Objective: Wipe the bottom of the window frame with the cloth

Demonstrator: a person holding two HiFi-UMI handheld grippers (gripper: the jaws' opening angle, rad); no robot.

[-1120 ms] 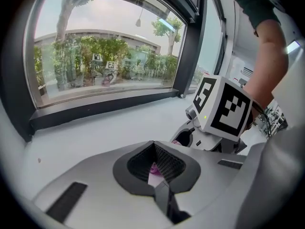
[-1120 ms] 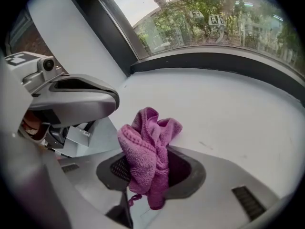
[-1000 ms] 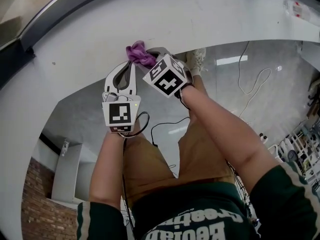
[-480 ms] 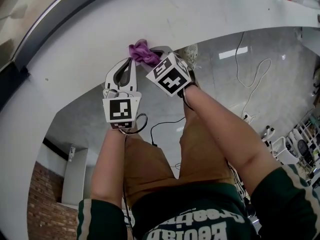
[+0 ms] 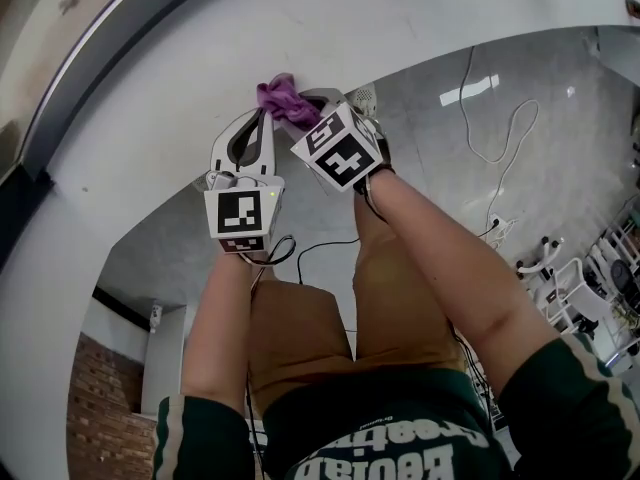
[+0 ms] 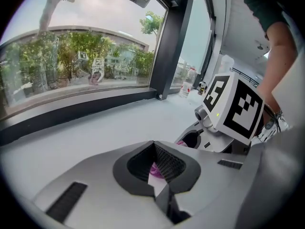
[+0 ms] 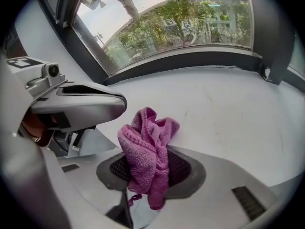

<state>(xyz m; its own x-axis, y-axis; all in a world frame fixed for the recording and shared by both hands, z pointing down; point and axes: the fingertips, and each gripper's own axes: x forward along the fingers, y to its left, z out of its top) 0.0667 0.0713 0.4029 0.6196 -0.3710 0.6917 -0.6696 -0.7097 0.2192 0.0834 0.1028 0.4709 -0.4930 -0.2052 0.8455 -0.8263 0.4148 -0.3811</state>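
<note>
While I look down, my right tool (image 5: 315, 99) pinches the purple cloth (image 5: 284, 101) at the white sill (image 5: 420, 18), with my left tool (image 5: 262, 118) just beside it. Along my left tool, the jaws are pressed together, and a bit of purple shows through their gap. Along my right, the cloth stands bunched between the jaws, near the dark frame (image 7: 190, 61).

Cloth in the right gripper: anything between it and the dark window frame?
Only bare white sill between cloth and frame, shown in the right gripper view.
</note>
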